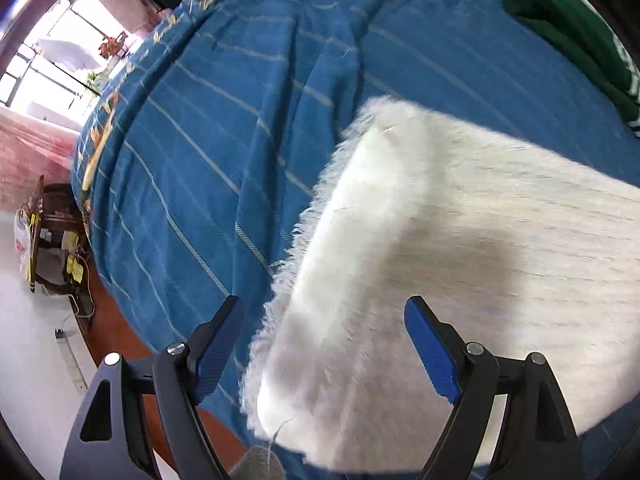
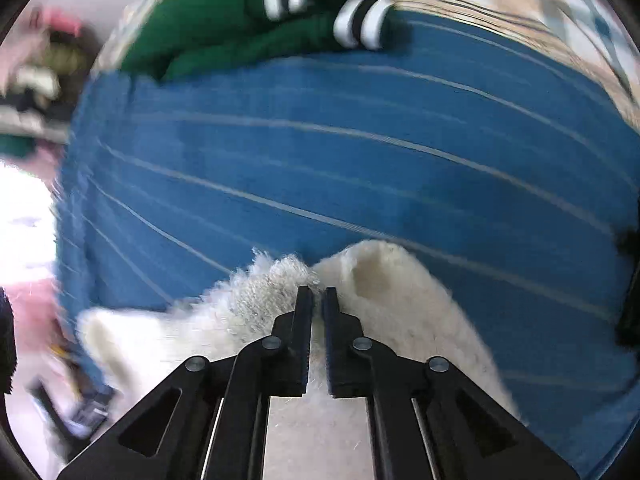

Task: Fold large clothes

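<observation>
**White fuzzy garment on the blue striped bed**

Blue bedspread (image 1: 248, 128) with thin pale stripes covers the bed, and on it lies the white fuzzy garment (image 1: 460, 248), folded over with a fringed edge. Beyond it, near the far edge, sits a green garment (image 2: 224, 28) with black-and-white striped cuffs. Reddish floor (image 1: 120, 320), a cluttered small stand (image 1: 52, 240) and a bright window (image 1: 52, 60) show at the left.

Motion blur smears the right wrist view; objects at its left edge are unreadable.

Left gripper (image 1: 324, 356) hangs spread wide over the white garment. Right gripper (image 2: 316, 300) is pinched on the garment's fluffy edge.
</observation>
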Available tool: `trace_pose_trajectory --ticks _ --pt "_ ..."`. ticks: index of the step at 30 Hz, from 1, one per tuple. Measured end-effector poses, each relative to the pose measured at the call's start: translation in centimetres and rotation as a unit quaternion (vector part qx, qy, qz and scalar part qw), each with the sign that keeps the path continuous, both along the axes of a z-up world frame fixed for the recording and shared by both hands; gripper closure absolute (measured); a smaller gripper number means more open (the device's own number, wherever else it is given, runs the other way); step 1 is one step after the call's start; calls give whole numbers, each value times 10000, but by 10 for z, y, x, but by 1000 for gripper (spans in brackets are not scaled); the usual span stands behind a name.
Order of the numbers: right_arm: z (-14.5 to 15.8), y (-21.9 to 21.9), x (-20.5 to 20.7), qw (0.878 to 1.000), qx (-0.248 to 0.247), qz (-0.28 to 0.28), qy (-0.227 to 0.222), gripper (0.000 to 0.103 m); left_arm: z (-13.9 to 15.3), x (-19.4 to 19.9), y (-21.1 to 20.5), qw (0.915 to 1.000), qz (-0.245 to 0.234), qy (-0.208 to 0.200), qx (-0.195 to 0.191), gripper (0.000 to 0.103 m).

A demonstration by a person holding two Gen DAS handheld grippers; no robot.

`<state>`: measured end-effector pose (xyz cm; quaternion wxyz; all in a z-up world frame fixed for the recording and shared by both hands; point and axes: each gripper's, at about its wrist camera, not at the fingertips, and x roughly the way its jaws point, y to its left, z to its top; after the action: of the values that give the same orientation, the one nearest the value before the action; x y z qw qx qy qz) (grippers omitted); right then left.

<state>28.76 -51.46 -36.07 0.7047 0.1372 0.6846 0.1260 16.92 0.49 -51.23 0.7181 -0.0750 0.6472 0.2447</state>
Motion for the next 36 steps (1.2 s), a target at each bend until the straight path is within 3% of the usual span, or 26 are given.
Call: trace_pose_trajectory --ticks 3,4,6,10,12,14,19,24,26,27,28,29,31,33,36 --pt "52 -38 -23 9973 -40 -606 -404 84 9 3 -19 9998 -159 -114 -22 20" --pt "60 -46 -32 9962 -15 -711 -493 77 7 5 -24 9996 -208 -147 -82 20" --pt "72 -57 -57 9953 200 -807 -499 75 -7 8 -36 9993 -328 -106 -136 20" --pt "26 -26 -76 9976 530 -402 210 75 -43 12 -42 9996 -245 -68 -89 20" --pt "-11 0 -69 9951 825 -276 468 75 -46 8 -35 9991 -69 -376 -170 20" --pt "-38 31 -57 9989 295 128 355 76 -48 3 -29 9976 -19 -632 -276 20" --pt "-55 47 -34 9978 31 -93 660 76 -52 -2 -23 9958 -118 -852 -299 0" --pt "-60 44 -19 9952 152 -7 969 76 -62 4 -7 9912 310 -1042 -753 0" --pt "-46 29 -26 9948 538 -126 851 70 -60 10 -7 9930 308 -825 -792 0" --pt "-38 22 -36 9938 761 -234 771 53 -57 14 -9 9946 300 -681 -726 0" --pt "-26 6 -45 9908 1109 -458 627 25 -51 18 -13 9963 263 -566 -591 0" --pt "-12 -15 -61 9875 1316 -736 450 14 -39 24 -22 9979 181 -477 -409 0" --pt "7 -53 -93 9843 1320 -1159 198 11 -14 33 -43 9975 -77 -646 -288 0" --pt "14 -99 -139 9794 942 -1784 77 11 18 49 -79 9937 -458 -985 -276 0" --pt "7 -143 -190 9671 603 -2473 -23 11 29 83 -134 9869 -1044 -1092 -569 0"
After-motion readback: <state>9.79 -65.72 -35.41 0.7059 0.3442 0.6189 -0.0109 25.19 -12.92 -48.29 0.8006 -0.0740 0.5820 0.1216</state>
